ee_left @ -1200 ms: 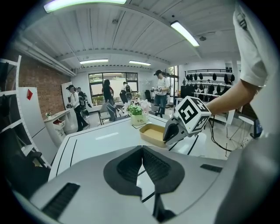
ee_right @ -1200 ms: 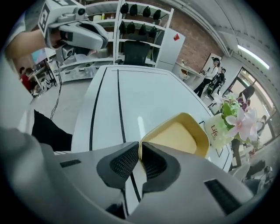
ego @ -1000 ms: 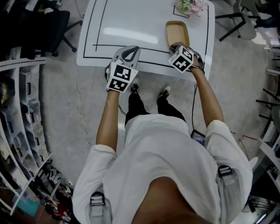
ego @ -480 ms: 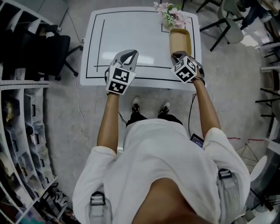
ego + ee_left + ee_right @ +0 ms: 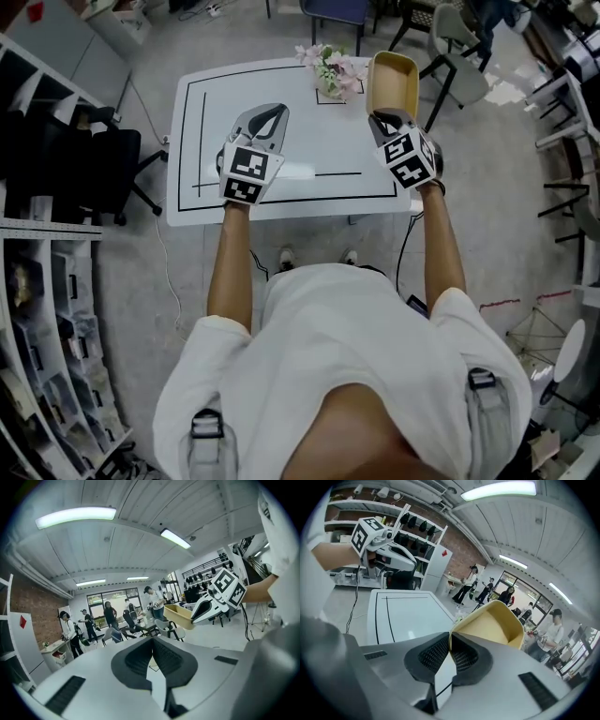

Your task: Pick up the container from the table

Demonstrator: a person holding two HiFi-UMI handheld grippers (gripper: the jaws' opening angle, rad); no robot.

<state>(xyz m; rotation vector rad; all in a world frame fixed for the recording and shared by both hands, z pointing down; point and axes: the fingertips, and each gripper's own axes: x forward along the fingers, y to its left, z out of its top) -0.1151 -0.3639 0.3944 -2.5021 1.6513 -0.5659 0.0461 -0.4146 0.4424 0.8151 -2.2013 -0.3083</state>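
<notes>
The fingers [image 5: 464,656] of the right gripper [image 5: 386,116] are clenched on the near wall of the tan container [image 5: 499,625], and this thin wall is pinched between the two pads. The fingers [image 5: 138,660] of the left gripper [image 5: 264,112] are pressed together and nothing is held between them. The container is seen in the air, clear of the white surface [image 5: 319,141], over its far right corner and just beside the flowers [image 5: 333,67] which stand there. The picking step is judged to be almost done, since the container is already off the surface. For the next move a firm pinch is needed, because the container is carried by one end only and could tip or slip out.
</notes>
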